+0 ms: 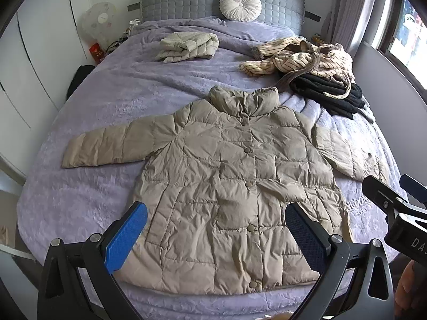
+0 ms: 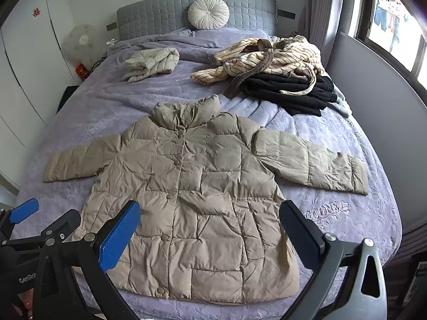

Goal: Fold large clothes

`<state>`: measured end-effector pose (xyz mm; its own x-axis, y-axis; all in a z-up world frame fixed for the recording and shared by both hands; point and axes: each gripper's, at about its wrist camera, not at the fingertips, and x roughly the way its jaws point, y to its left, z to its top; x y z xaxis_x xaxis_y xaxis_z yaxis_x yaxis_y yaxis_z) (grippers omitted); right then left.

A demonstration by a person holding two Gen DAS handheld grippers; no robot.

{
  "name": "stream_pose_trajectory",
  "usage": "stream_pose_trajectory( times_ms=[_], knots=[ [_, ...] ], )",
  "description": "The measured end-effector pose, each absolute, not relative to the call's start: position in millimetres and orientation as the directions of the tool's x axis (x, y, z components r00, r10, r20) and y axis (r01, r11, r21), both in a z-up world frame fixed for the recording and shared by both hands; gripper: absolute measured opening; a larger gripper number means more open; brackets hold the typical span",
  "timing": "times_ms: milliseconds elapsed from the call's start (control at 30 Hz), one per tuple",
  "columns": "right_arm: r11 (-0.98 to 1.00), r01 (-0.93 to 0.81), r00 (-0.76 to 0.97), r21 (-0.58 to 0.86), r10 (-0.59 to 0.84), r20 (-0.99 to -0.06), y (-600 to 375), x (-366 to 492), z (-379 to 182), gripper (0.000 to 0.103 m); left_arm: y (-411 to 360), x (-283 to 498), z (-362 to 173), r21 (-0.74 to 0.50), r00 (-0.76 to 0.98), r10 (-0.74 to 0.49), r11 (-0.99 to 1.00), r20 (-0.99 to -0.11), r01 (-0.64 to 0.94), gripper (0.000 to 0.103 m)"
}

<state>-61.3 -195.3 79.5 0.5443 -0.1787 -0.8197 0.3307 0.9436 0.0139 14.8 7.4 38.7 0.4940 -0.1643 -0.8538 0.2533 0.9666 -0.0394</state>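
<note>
Seen from the left wrist, the beige puffer jacket (image 1: 226,186) lay flat, front up and snapped shut, on the lavender bedspread (image 1: 106,101), its collar toward the grey headboard (image 1: 186,2) and its hem nearest the camera. Both sleeves were spread outward. The left gripper (image 1: 216,240) hovered over the lower hem with its fingers (image 1: 125,237) spread wide, holding nothing. At the right edge, part of the right gripper (image 1: 395,202) showed near the jacket's sleeve; from this view I could not tell its state. Farther up the bed sat a folded cream quilted garment (image 1: 186,46), and to its right a striped beige robe (image 1: 301,58) was heaped on top of a black garment (image 1: 331,93). A round white cushion (image 1: 240,4) leaned against the headboard, and a fan (image 1: 98,21) stood beside the bed.

From the right wrist, the same jacket (image 2: 202,200) lay flat in the middle of the bedspread (image 2: 347,226), both sleeves extended. The right gripper (image 2: 210,237) hung above the hem with its fingers (image 2: 120,237) spread apart and empty. The left gripper (image 2: 24,213) appeared at the lower left edge, off the jacket. The cream garment (image 2: 152,62), the robe (image 2: 269,58), the black garment (image 2: 288,90) and the cushion (image 2: 208,13) sat toward the headboard (image 2: 160,13).
</note>
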Motion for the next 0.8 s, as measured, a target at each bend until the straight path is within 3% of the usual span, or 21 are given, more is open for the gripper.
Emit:
stream_pose_trajectory(
  times_ms=[800],
  knots=[
    [0.942, 0.336, 0.542, 0.005, -0.189, -0.819, -192.2, -61.8, 80.5, 0.103, 3.5, 16.7, 39.1, -0.033, 0.497, -0.165, 0.964, -0.852, 0.265, 0.103]
  ],
)
